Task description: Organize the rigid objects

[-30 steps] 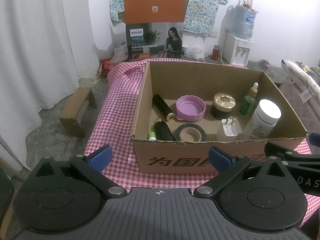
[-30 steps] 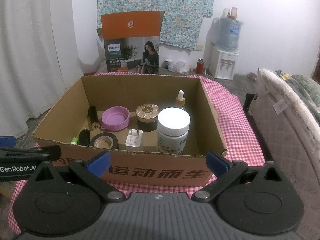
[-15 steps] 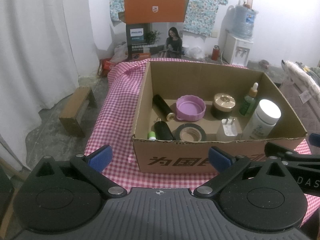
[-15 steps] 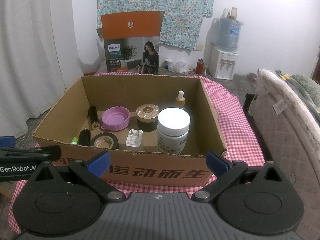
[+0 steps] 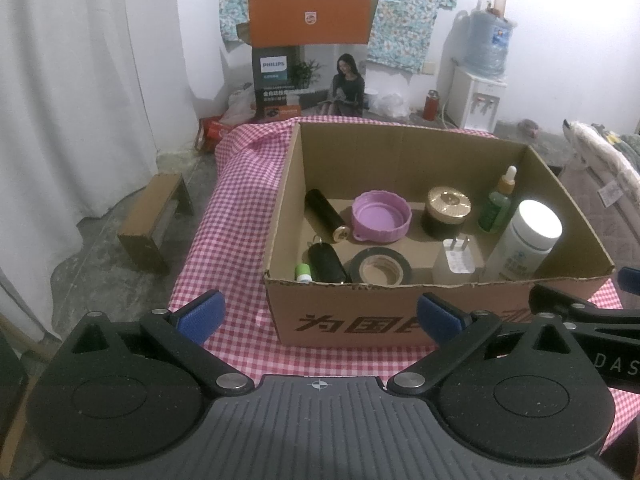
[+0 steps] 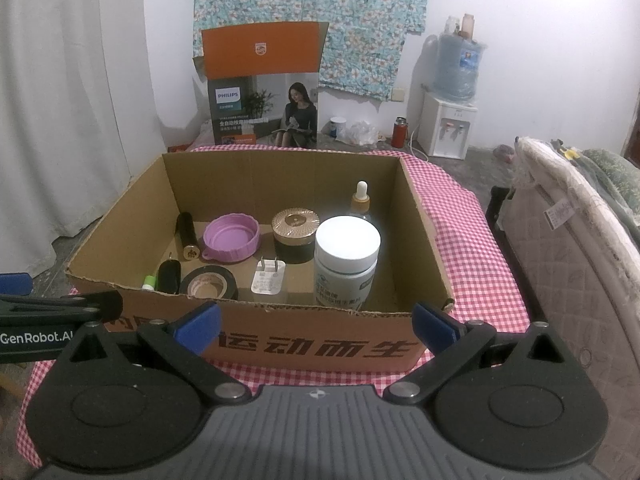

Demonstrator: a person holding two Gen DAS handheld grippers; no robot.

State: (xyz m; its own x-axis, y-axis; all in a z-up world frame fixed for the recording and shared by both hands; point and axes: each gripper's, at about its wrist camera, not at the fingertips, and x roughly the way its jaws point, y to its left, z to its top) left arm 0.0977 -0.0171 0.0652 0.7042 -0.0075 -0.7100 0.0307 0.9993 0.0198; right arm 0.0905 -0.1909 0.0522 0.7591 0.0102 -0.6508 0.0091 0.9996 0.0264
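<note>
Left wrist view: left gripper (image 5: 318,314) jaws spread wide, holding nothing, parked just short of the cardboard box (image 5: 400,320). Box front wall has dark Chinese print, partly hidden by the fingers. Box sits on a pink-check tablecloth (image 5: 240,200). Behind it a Philips carton (image 5: 308,52), "PHILIPS" readable, orange flap up. Right edge shows the other tool with "DAS" visible.

Inside the box: black cylinder with gold end (image 5: 325,216) lying down, purple lid (image 5: 381,218) open side up, black jar with gold cap (image 5: 447,213), green dropper bottle (image 5: 498,202) upright, white-capped bottle (image 5: 526,242) upright near the right wall, white plug adapter (image 5: 454,262) prongs up, black tape roll (image 5: 380,270) flat, black fob (image 5: 326,262) and a small green-capped item (image 5: 303,271) against the front wall.

Right wrist view: right gripper (image 6: 316,326) fingers also apart, empty, just in front of the box (image 6: 320,344). Front print reads "运动而生". Left tool at frame edge is labelled "GenRobot.AI". White-capped bottle (image 6: 347,266) label has green Chinese text, too small to read. Adapter (image 6: 269,282) sits just left of it, tape roll (image 6: 208,286) left of that. Purple lid (image 6: 231,238) and gold-capped jar (image 6: 295,234) side by side behind. Dropper bottle (image 6: 361,200) is behind the white bottle.
</note>
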